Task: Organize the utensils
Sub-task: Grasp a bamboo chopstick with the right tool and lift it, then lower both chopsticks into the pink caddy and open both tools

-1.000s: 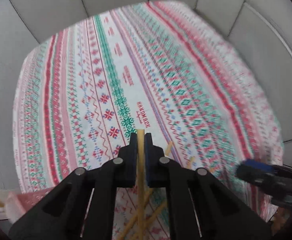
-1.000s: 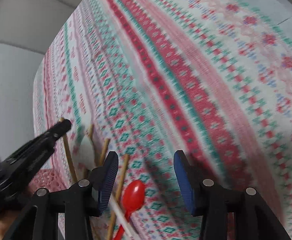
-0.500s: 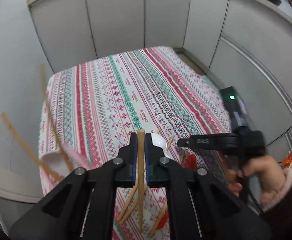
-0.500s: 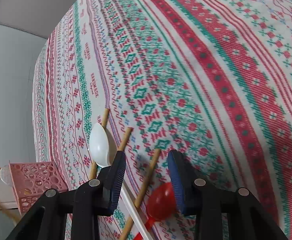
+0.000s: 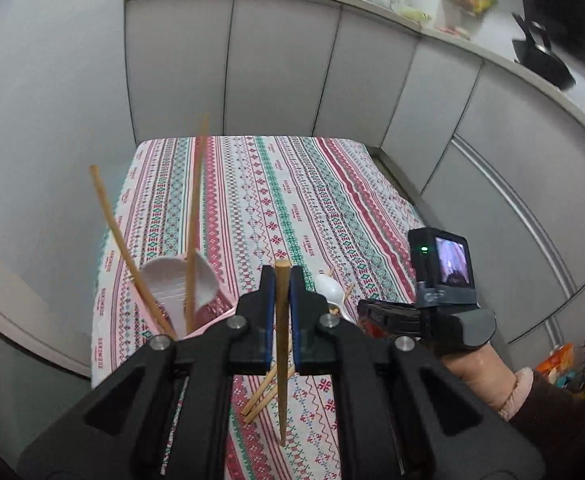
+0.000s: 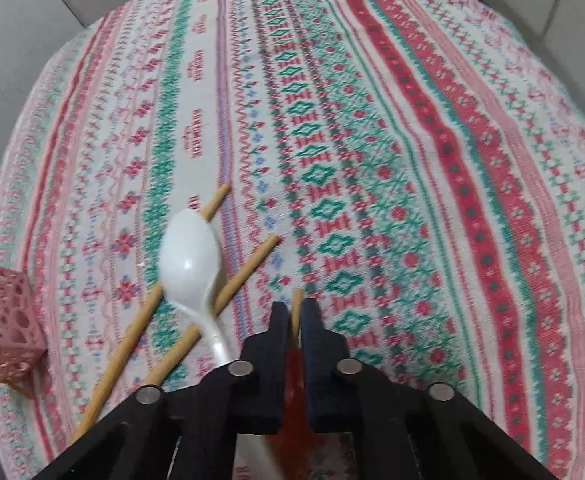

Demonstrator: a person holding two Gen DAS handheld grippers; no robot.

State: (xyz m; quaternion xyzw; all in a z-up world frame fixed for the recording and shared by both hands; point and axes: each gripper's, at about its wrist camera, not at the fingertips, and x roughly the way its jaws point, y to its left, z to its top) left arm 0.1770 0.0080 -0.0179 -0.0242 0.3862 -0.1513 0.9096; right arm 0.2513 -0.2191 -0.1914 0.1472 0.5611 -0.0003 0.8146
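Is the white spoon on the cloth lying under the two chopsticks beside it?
No, in the right wrist view the white spoon lies on top of the chopsticks, crossing over them.

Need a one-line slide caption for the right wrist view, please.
Right gripper shut on a chopstick, beside white spoon lying across two chopsticks.
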